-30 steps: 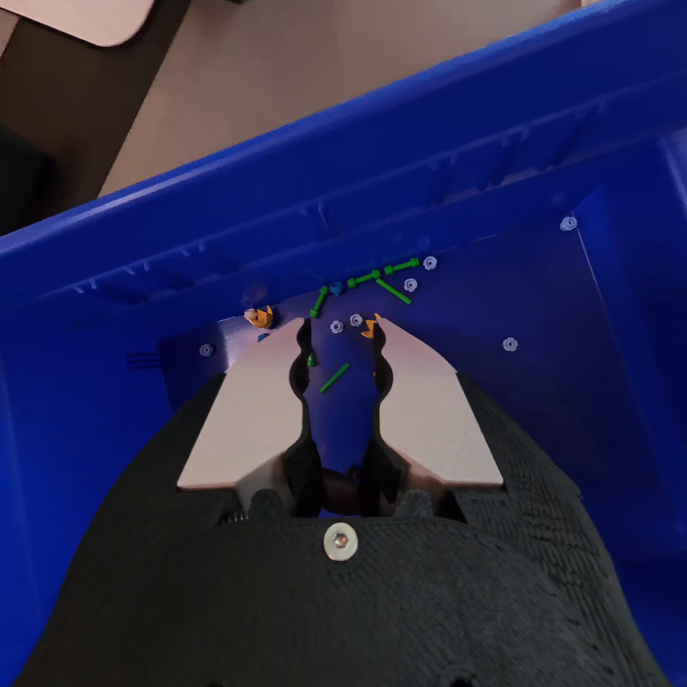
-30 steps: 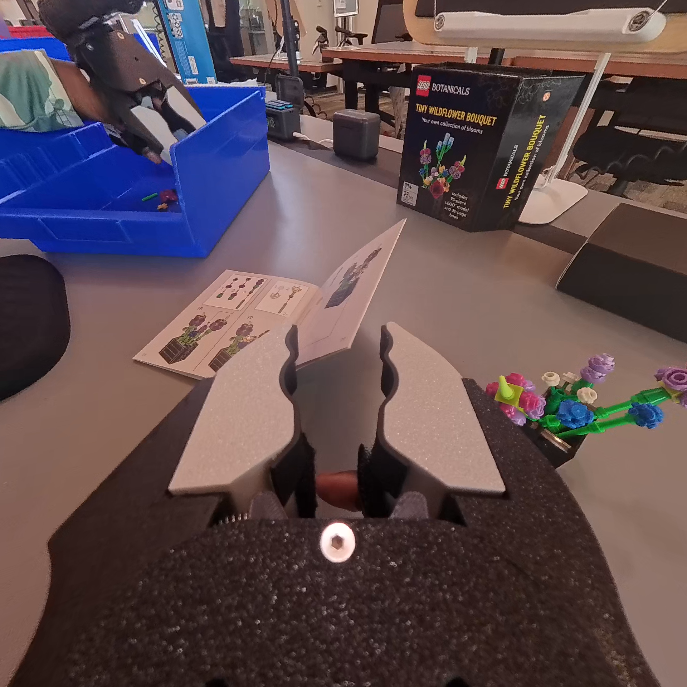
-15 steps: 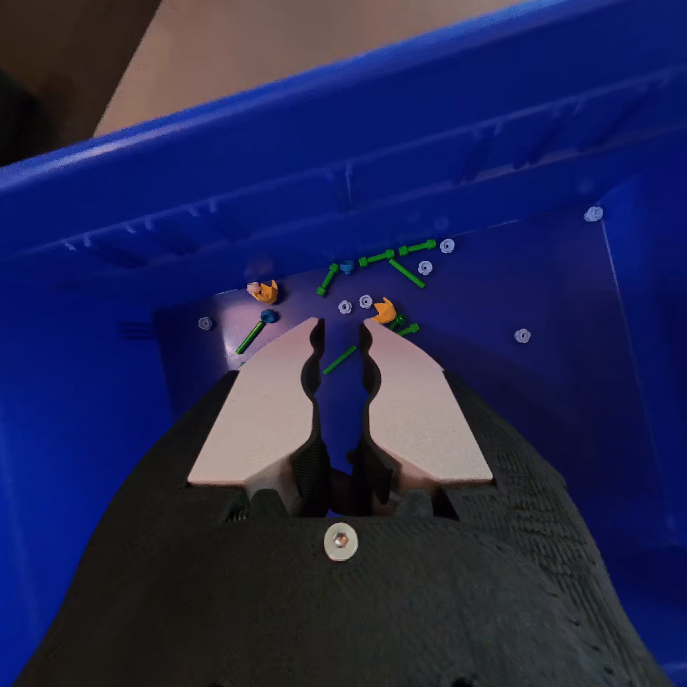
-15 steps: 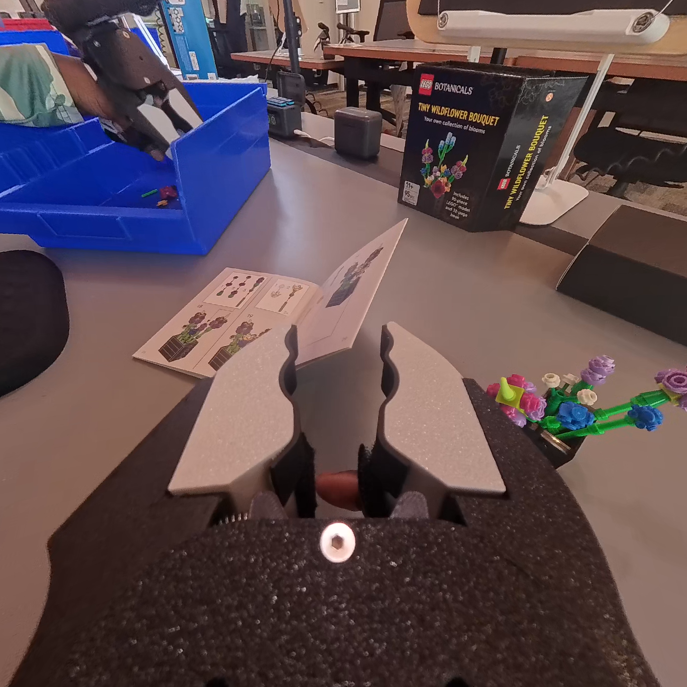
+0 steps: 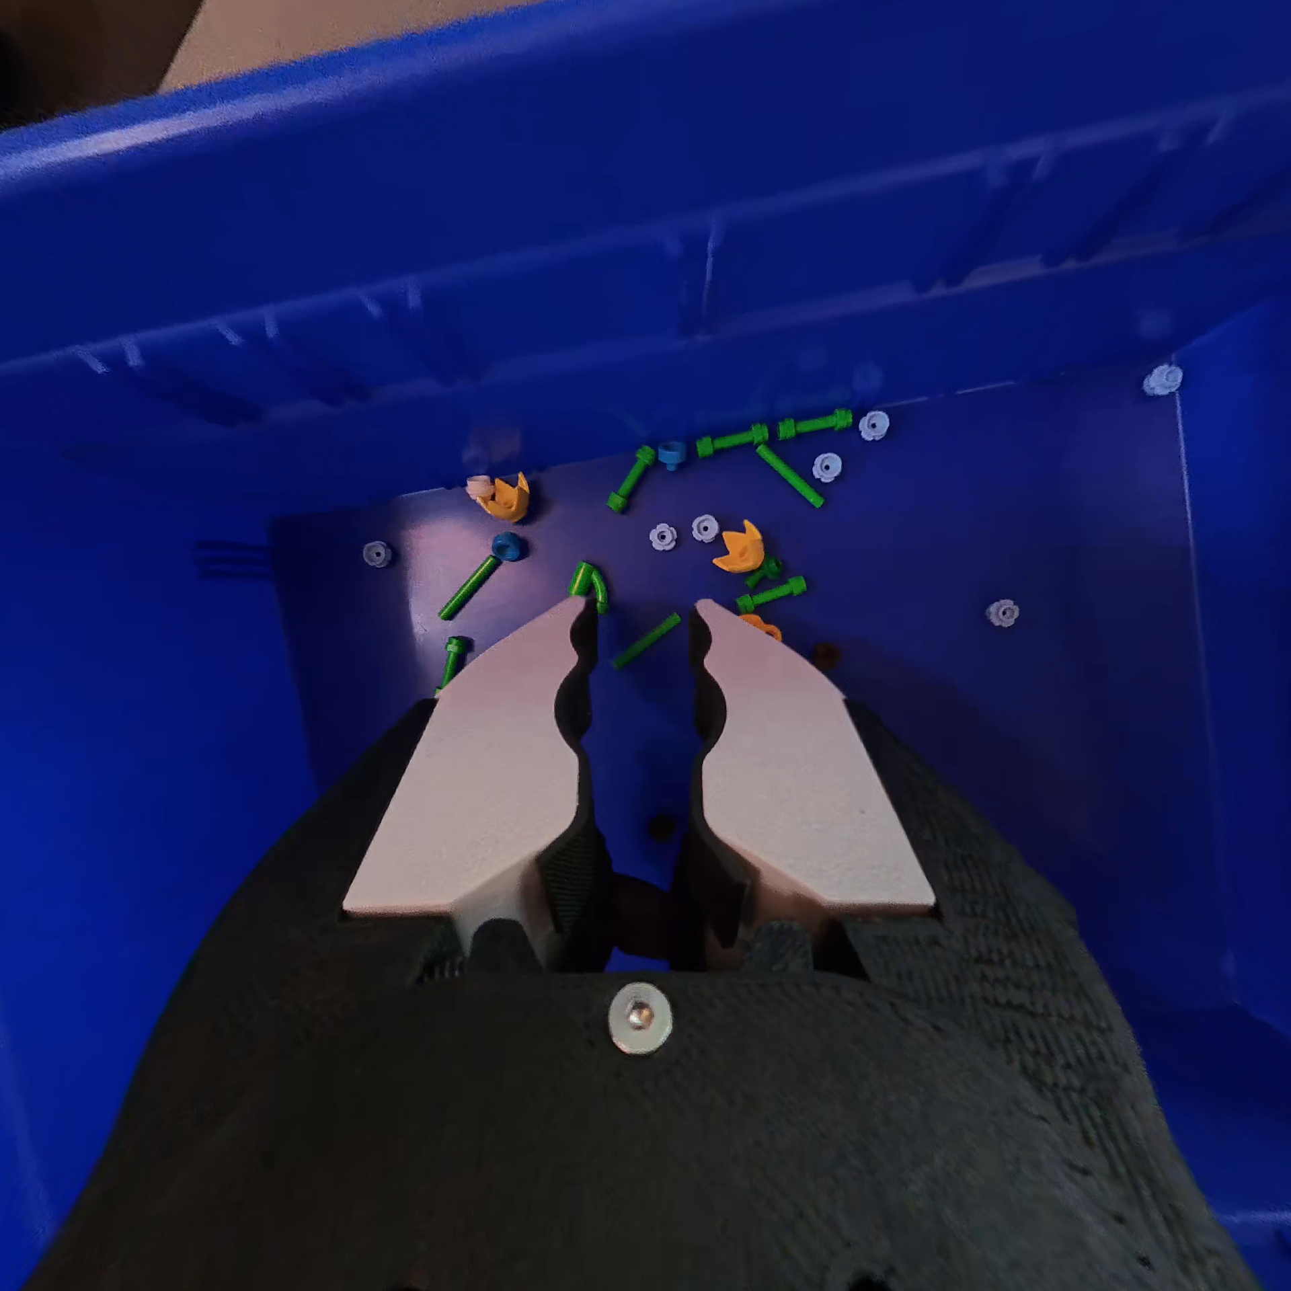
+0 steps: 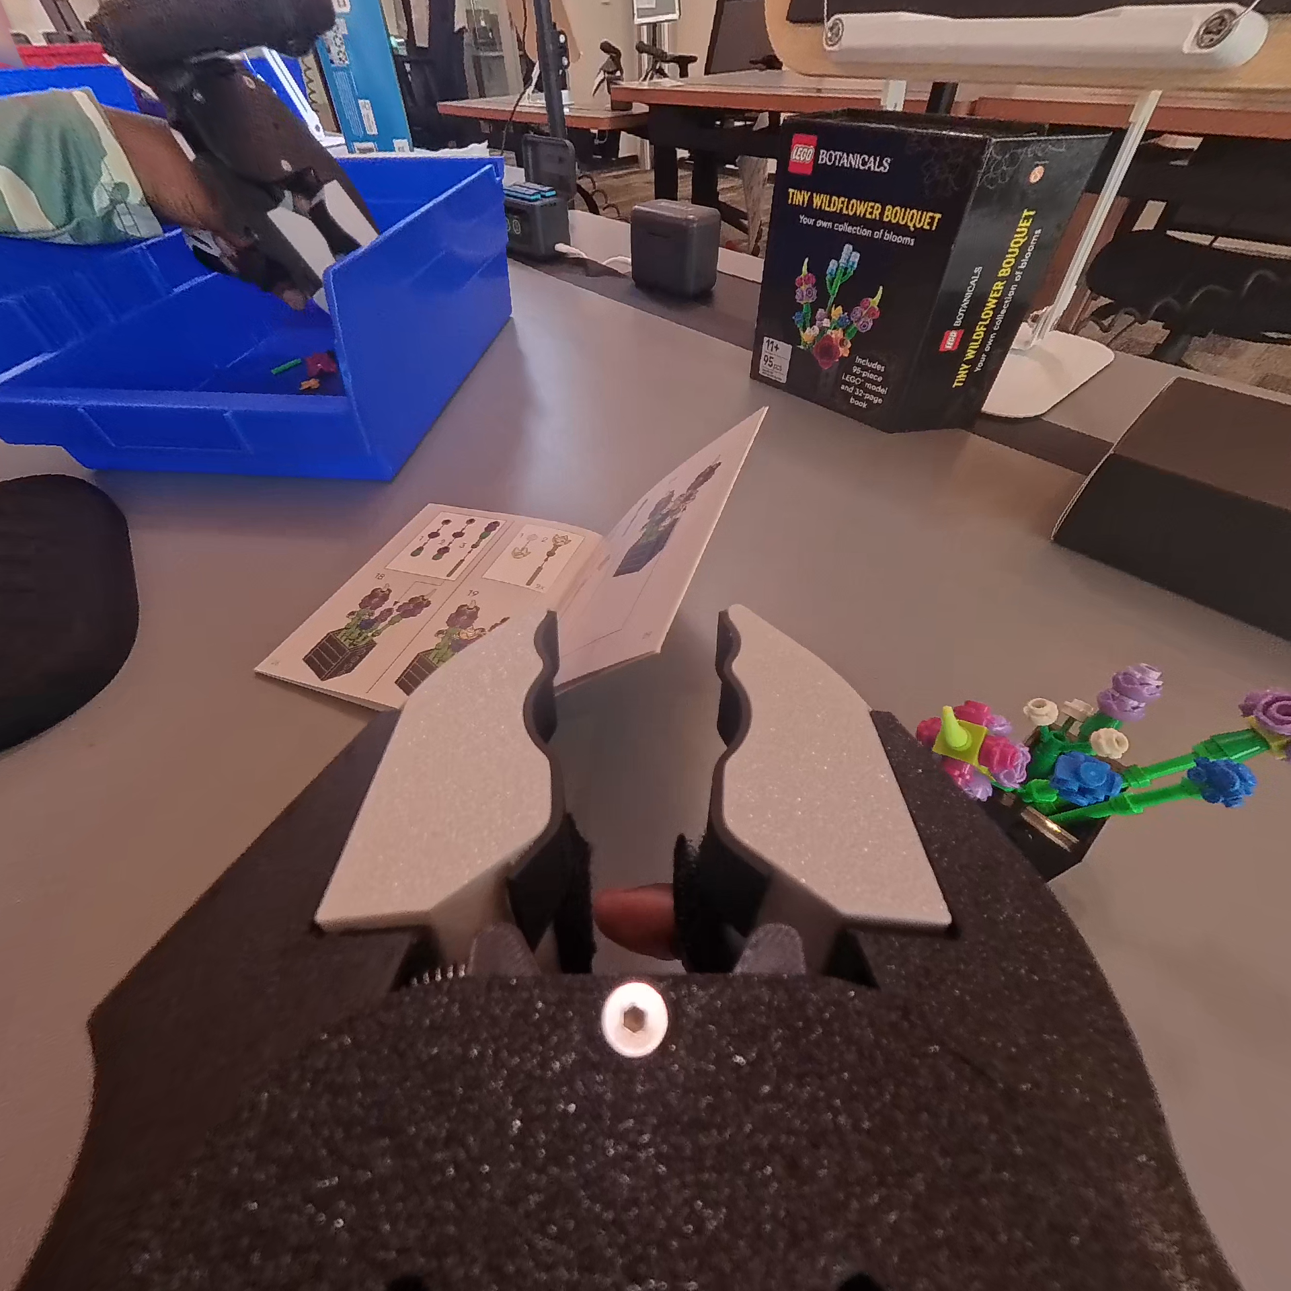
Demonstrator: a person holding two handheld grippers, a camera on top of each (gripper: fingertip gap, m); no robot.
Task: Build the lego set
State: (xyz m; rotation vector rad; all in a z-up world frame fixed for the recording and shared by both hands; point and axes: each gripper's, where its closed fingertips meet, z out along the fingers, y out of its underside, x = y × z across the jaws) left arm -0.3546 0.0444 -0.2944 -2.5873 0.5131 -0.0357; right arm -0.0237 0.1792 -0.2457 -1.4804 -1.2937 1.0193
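Note:
My left gripper (image 5: 643,608) is open and empty inside a blue bin (image 5: 629,244), its tips just above the bin floor. A loose green stem (image 5: 646,640) lies between the tips. Around it lie more green stems (image 5: 789,475), orange flower cups (image 5: 740,548), small pale round pieces (image 5: 662,536) and blue studs (image 5: 506,546). My right gripper (image 6: 636,615) is open and empty above the grey table (image 6: 873,559). The partly built flower bouquet (image 6: 1090,761) in its black box stands to its right. The left gripper (image 6: 279,202) also shows in the right wrist view, dipped into the bin (image 6: 419,335).
An open instruction booklet (image 6: 503,594) lies just ahead of the right gripper. The black set box (image 6: 908,272) stands behind it. A black pad (image 6: 56,601) lies at the left, a dark wedge (image 6: 1187,503) at the right, a lamp base (image 6: 1048,363) behind the box.
The left gripper pulled back and up inside the bin, so more pieces show ahead of its tips, and its jaws narrowed then reopened. The right gripper stayed still.

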